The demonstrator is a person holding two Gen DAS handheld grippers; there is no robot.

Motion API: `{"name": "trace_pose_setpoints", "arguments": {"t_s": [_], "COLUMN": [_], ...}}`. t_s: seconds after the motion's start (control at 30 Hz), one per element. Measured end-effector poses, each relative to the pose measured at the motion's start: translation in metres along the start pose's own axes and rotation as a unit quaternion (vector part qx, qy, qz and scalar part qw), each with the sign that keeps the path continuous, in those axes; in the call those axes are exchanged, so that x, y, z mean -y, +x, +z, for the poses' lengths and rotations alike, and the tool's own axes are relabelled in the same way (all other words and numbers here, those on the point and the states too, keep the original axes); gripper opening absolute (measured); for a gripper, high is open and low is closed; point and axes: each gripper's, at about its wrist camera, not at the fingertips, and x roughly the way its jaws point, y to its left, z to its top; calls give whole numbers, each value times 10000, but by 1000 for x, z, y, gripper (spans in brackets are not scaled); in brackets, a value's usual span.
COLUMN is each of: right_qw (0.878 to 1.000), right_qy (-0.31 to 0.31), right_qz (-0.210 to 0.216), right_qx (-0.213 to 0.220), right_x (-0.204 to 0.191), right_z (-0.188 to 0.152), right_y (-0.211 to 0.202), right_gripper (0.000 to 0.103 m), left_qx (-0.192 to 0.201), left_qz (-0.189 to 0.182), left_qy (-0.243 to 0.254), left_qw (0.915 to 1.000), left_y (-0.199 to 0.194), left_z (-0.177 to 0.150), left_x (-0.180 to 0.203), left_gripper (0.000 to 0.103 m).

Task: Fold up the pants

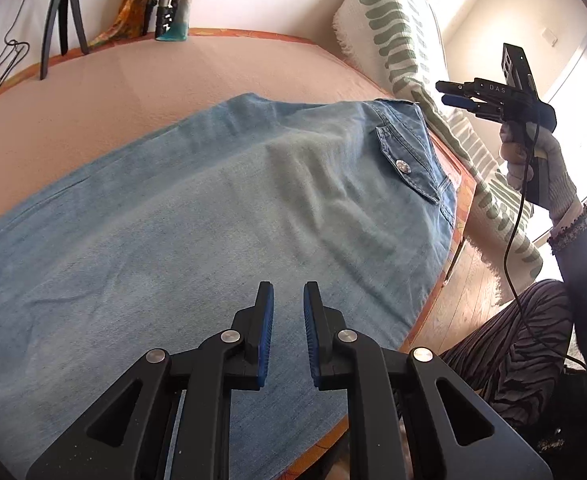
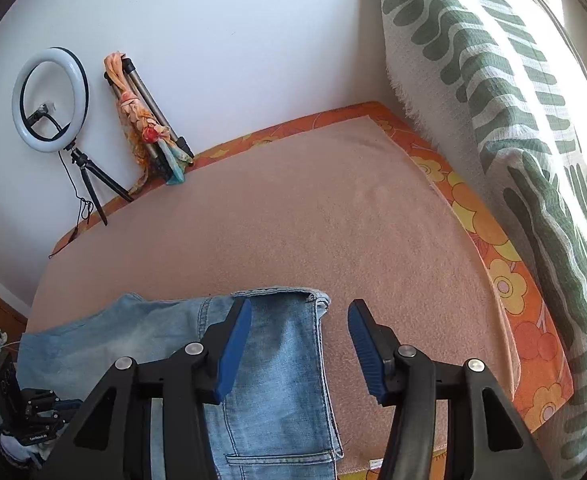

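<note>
The pants (image 1: 213, 220), light blue denim, are lying flat on the pink blanket (image 2: 293, 208) covering the desk, their buttoned pocket (image 1: 409, 164) toward the green-patterned throw (image 2: 513, 100). The left claw (image 1: 288, 332) is hovering just above the pants with its jaws standing narrowly apart, a small gap between the blue pads and nothing in it. The right claw (image 2: 299, 344) is hanging over the pants' hem (image 2: 277, 292), jaws standing wide and gripping nothing. Beyond the pants, a ring light (image 2: 49, 100) is standing against the wall.
</note>
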Motion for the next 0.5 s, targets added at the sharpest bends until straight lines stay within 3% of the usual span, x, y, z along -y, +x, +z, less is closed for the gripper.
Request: {"name": "trace_pose_setpoints", "arguments": {"t_s": [0.17, 0.27, 0.5], "right_qw": [9956, 9886, 9766], "right_qy": [-655, -1239, -1682], "right_qz": [668, 832, 1096], "right_qx": [-35, -199, -769], "right_x": [-96, -153, -206], "right_z": [9, 7, 5], "right_y": [36, 65, 137], "right_gripper": [49, 49, 49], "left_qx": [316, 511, 917], "left_qz": [302, 564, 1150], "left_qy": [-46, -126, -846], "left_qw": [9990, 9970, 9855], "left_y": [-20, -36, -72], "left_z": [1, 0, -13], "left_x": [-13, -29, -95], "left_gripper": [13, 14, 15]}}
